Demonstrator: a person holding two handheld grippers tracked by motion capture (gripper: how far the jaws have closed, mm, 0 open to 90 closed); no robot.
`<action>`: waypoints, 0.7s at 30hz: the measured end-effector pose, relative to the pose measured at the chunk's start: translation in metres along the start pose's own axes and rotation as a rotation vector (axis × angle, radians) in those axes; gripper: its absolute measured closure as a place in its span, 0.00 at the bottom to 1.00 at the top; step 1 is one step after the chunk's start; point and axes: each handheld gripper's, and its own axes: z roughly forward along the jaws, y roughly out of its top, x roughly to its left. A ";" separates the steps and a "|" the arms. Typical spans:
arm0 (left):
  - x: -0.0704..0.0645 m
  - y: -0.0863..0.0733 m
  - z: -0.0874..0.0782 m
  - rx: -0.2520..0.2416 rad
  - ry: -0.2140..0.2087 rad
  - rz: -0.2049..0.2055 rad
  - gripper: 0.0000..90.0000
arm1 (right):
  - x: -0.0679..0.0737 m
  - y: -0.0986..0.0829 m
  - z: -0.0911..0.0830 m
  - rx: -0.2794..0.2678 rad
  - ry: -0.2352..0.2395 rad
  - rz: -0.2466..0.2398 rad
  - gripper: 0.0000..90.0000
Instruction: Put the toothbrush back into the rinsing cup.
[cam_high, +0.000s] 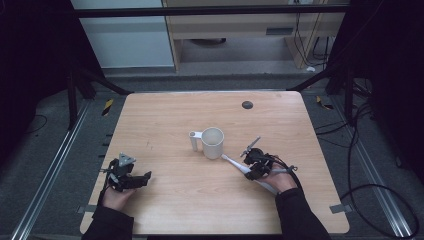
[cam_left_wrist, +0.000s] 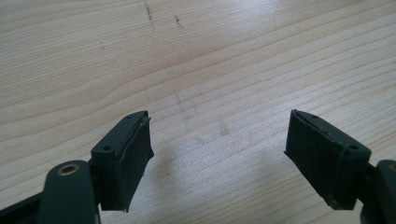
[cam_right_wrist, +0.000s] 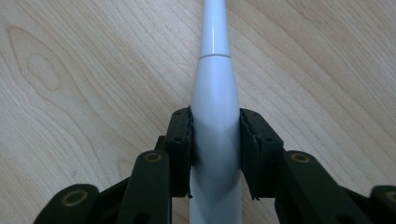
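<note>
A white electric toothbrush (cam_high: 239, 167) lies slanted on the wooden table (cam_high: 165, 115), its head pointing toward a white mug (cam_high: 212, 143) with its handle to the left. My right gripper (cam_high: 253, 168) is shut on the toothbrush handle (cam_right_wrist: 215, 107); both pads press its sides in the right gripper view. My left gripper (cam_high: 141, 179) rests near the table's front left, open. Bare wood shows between its two pads (cam_left_wrist: 127, 156) in the left gripper view.
A small dark round disc (cam_high: 247, 105) sits near the table's far edge. Black frame posts and cables stand on the floor to the left and right of the table.
</note>
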 end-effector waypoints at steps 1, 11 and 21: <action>0.000 0.000 0.000 0.000 0.000 0.000 0.24 | 0.000 0.000 0.000 -0.002 0.001 -0.002 0.74; 0.000 0.000 0.000 0.000 0.000 -0.002 0.24 | -0.003 -0.003 -0.005 -0.016 -0.003 0.034 0.74; 0.000 0.000 0.000 0.002 0.000 -0.002 0.24 | -0.002 -0.013 -0.031 -0.111 -0.030 0.088 0.75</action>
